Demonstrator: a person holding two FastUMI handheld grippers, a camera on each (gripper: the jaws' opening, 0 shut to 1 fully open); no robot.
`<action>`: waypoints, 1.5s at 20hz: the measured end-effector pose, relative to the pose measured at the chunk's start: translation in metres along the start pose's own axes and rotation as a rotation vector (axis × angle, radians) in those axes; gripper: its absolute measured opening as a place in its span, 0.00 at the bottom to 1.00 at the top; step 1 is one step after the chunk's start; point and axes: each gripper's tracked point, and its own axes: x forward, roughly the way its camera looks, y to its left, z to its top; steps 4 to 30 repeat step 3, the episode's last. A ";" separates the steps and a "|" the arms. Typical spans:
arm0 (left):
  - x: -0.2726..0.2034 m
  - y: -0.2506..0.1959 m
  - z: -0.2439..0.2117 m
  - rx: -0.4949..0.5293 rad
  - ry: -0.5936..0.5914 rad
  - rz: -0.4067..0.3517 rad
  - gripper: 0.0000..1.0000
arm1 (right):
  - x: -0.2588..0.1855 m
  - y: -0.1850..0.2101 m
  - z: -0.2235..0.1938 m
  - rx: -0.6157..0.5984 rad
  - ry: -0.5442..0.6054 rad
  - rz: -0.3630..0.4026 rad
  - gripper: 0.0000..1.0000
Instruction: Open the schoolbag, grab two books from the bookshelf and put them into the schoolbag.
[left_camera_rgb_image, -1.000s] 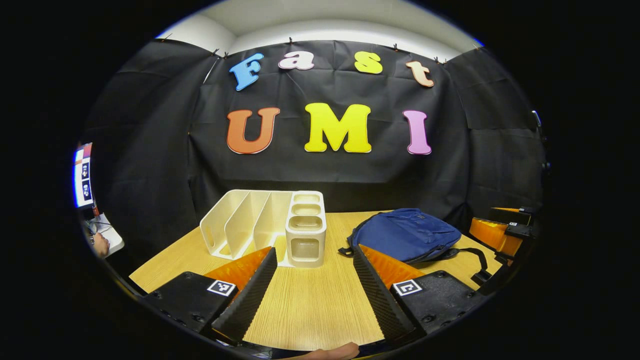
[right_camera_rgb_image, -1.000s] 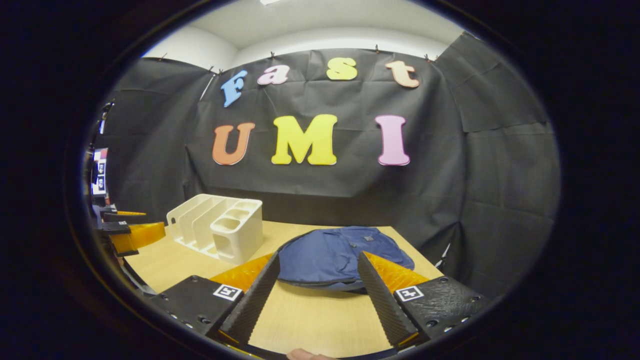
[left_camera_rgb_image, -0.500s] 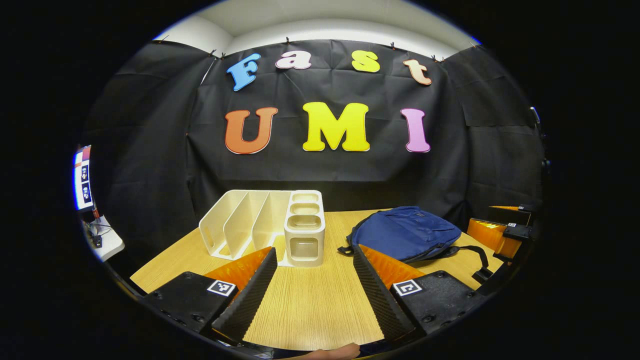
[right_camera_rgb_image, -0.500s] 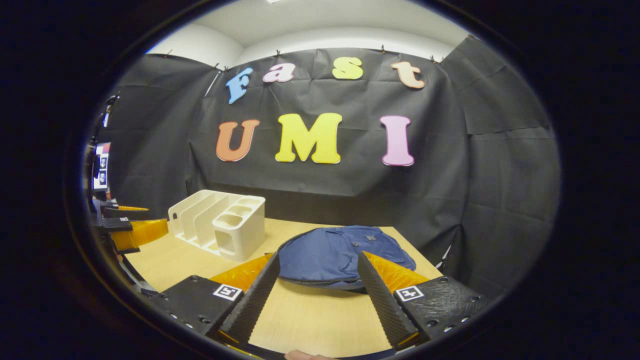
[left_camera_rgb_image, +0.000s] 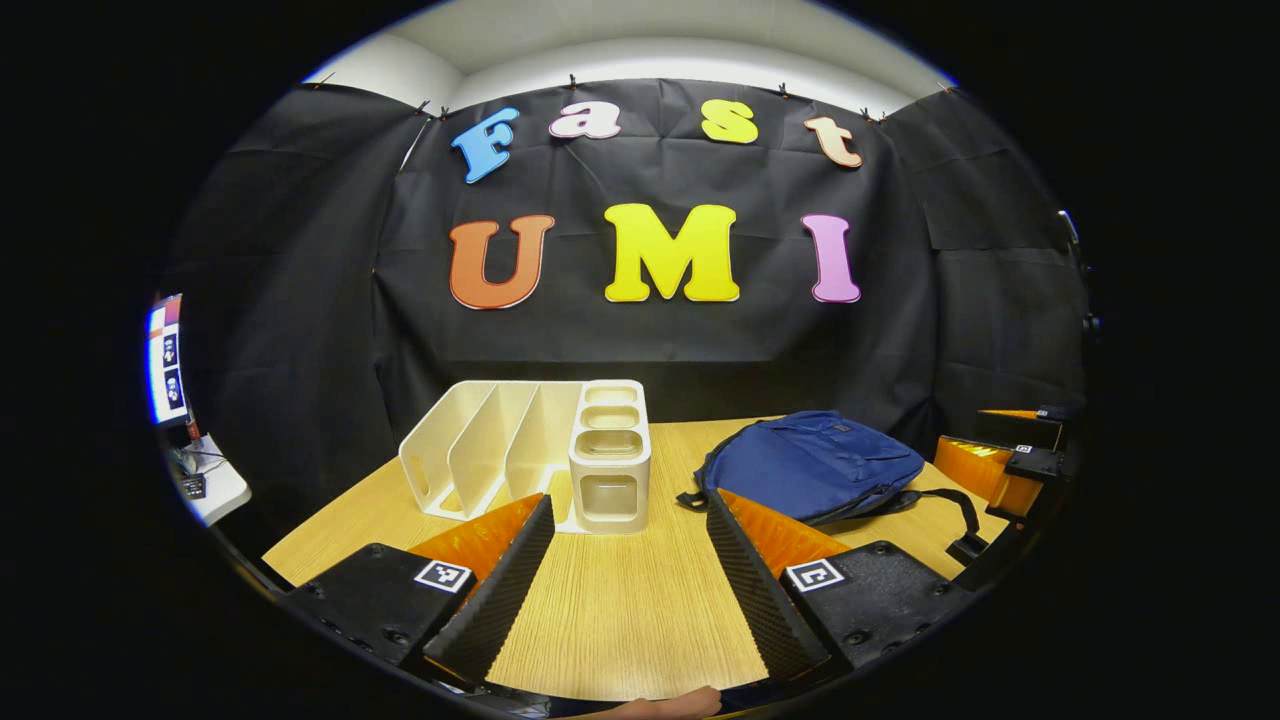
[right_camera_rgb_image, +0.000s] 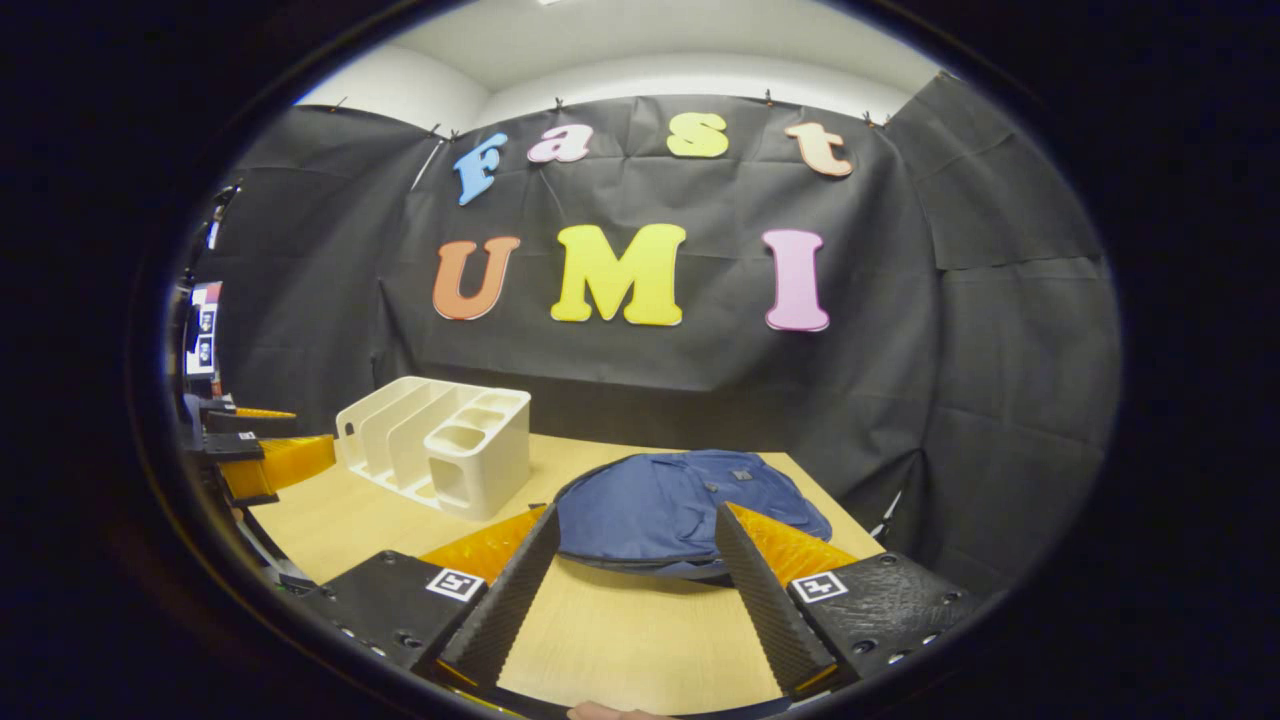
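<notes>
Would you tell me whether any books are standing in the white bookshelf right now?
No, the slots of the bookshelf show bare dividers with nothing between them in the left gripper view.

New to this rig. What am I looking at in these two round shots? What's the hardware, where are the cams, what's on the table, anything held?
There is no robot arm here. A person holds a pair of hand-held tongs in each hand, and a fisheye camera rides on each pair, looking forward along its two fingers.

In the left gripper view, the left tongs stand open over the light wooden table, holding nothing. At the far right edge you also glimpse the other tongs.

In the right gripper view, the right tongs are likewise open and empty.

On the table lie a white plastic rack with upright dividers and small cups at one end, and a dark blue fabric schoolbag lying flat. I cannot see any books in the rack's slots.
</notes>
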 end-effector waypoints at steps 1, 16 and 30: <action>0.000 0.000 -0.002 0.000 0.003 -0.001 0.98 | -0.001 0.000 0.000 0.000 0.001 -0.002 0.98; 0.001 0.000 -0.002 0.004 0.004 0.003 0.98 | -0.002 0.000 0.001 0.001 0.000 -0.001 0.98; 0.001 0.000 -0.002 0.004 0.004 0.003 0.98 | -0.002 0.000 0.001 0.001 0.000 -0.001 0.98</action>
